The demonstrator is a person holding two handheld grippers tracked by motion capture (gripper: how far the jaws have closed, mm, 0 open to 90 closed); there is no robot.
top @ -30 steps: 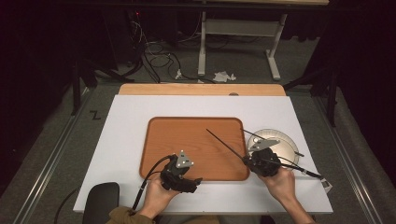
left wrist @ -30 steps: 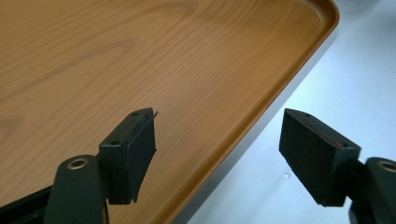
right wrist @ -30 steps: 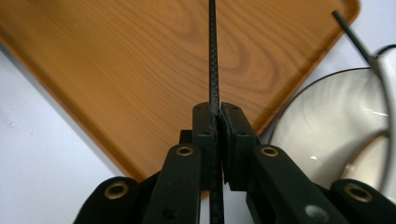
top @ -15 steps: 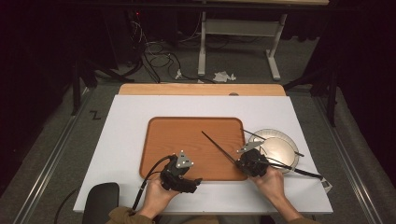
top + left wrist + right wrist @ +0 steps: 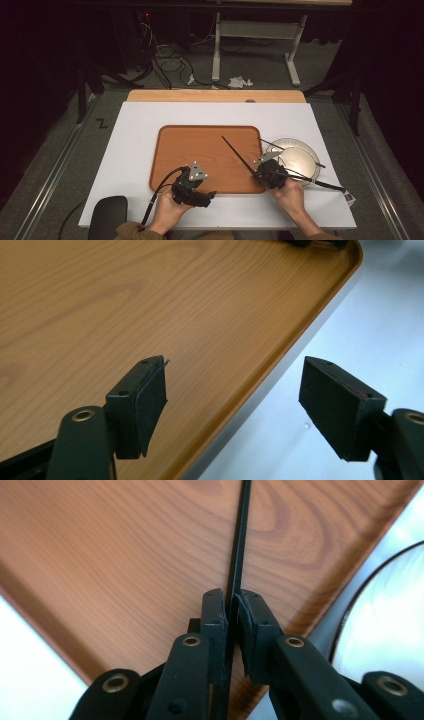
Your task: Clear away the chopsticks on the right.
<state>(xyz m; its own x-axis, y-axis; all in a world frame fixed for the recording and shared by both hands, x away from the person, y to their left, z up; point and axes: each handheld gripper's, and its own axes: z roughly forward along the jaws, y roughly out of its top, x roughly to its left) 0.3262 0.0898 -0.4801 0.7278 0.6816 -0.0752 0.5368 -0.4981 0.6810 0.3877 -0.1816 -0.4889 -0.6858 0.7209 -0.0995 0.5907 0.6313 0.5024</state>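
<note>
Since a second ago the right gripper (image 5: 263, 173) has come down and toward the tray (image 5: 200, 150), bringing the black chopstick (image 5: 238, 156) it carries low over the tray's near right corner. That chopstick now slants from the gripper up and away across the wood, its tip over the middle of the tray. In the right gripper view the stick (image 5: 241, 540) runs straight out between the fingers (image 5: 215, 615), which have just been easing apart a little; it lies between them, and they look to be pinching it, if only lightly.

A second black chopstick (image 5: 295, 156) lies across the white plate (image 5: 312, 152), which sits on the worktop (image 5: 130, 130) just to the right of the tray. One more dark rod (image 5: 320, 183) trails rightward from the gripper over the plate's near rim; whether it is another chopstick or part of the rig is hard to tell.

The left gripper (image 5: 192, 187) rests at the tray's near edge. Its fingers (image 5: 145, 405) stand wide apart with nothing between them.

My reading is that the chopstick is about to be set down on the tray: the lowering and the slackening grip both point to a release, after which the one on the plate would be next to fetch
</note>
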